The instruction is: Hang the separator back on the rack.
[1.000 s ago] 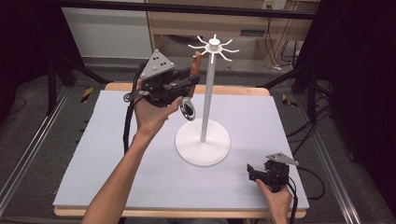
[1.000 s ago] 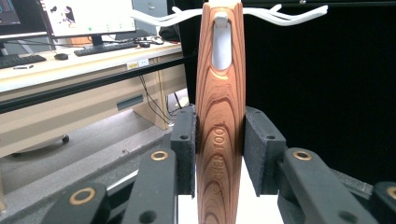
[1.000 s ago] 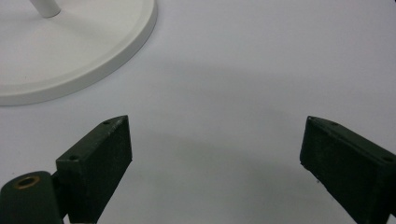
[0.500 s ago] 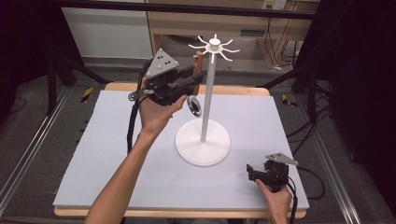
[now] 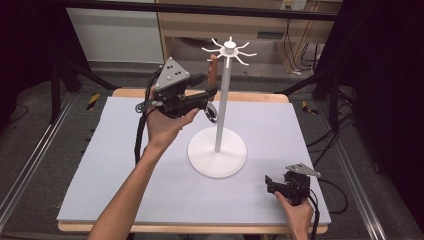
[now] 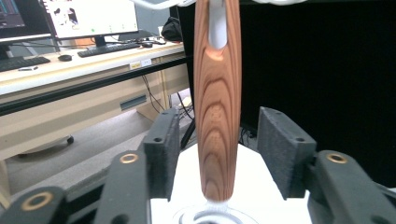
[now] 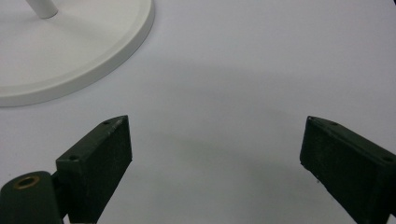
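A white stand (image 5: 217,152) rises from the middle of the mat, and a ring of hooks (image 5: 229,48) crowns its pole. From one hook hangs a utensil by its wooden handle (image 5: 213,70) (image 6: 218,116), its round metal end (image 5: 212,114) below. My left gripper (image 5: 209,86) (image 6: 218,154) is raised beside the pole, and its jaws have just been opening. The handle stands between the pads (image 6: 164,149) with a gap on each side. My right gripper (image 5: 268,182) (image 7: 215,140) rests open on the mat at the front right, with nothing between its jaws.
The pale mat (image 5: 110,165) covers a wooden table (image 5: 260,96). The stand's round base (image 7: 70,60) lies close ahead of the right gripper. Dark frames and cables flank the table, and a wooden bench (image 5: 185,30) stands behind it.
The wooden handle went from tilted in the left jaws to hanging straight from a hook. The left jaws have parted off it. The right hand stayed still.
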The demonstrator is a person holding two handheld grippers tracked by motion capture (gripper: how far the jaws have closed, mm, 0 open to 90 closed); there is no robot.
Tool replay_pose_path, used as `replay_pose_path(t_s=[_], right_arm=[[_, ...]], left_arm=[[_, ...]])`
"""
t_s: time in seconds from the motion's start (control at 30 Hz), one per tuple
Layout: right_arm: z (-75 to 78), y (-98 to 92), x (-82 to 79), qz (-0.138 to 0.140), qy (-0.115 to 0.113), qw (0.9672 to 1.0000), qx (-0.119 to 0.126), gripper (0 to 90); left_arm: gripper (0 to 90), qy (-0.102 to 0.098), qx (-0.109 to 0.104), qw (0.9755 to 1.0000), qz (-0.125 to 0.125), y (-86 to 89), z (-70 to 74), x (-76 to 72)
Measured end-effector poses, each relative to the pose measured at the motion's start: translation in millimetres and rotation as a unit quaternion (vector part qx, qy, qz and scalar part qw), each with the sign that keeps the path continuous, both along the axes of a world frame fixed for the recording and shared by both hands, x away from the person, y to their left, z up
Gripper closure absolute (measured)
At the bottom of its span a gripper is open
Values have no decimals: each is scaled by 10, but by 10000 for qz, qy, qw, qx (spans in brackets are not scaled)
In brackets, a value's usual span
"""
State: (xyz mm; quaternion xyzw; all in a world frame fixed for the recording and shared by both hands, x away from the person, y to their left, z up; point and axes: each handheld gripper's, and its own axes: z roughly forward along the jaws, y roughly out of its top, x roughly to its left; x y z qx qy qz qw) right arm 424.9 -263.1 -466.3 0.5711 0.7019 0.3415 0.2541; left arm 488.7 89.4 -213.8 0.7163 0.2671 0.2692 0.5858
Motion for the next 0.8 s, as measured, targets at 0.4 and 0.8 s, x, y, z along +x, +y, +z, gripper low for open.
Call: replay_pose_path(t_s=[0.4, 0.8], right_arm=[[-3, -14, 0, -68, 27, 10000, 30, 88], [-16, -43, 7, -145, 42, 9999, 78, 69]], left_arm=[[408, 142, 152, 9997, 157, 329, -325, -98], [368, 610, 308, 9969, 395, 718, -1005, -175]])
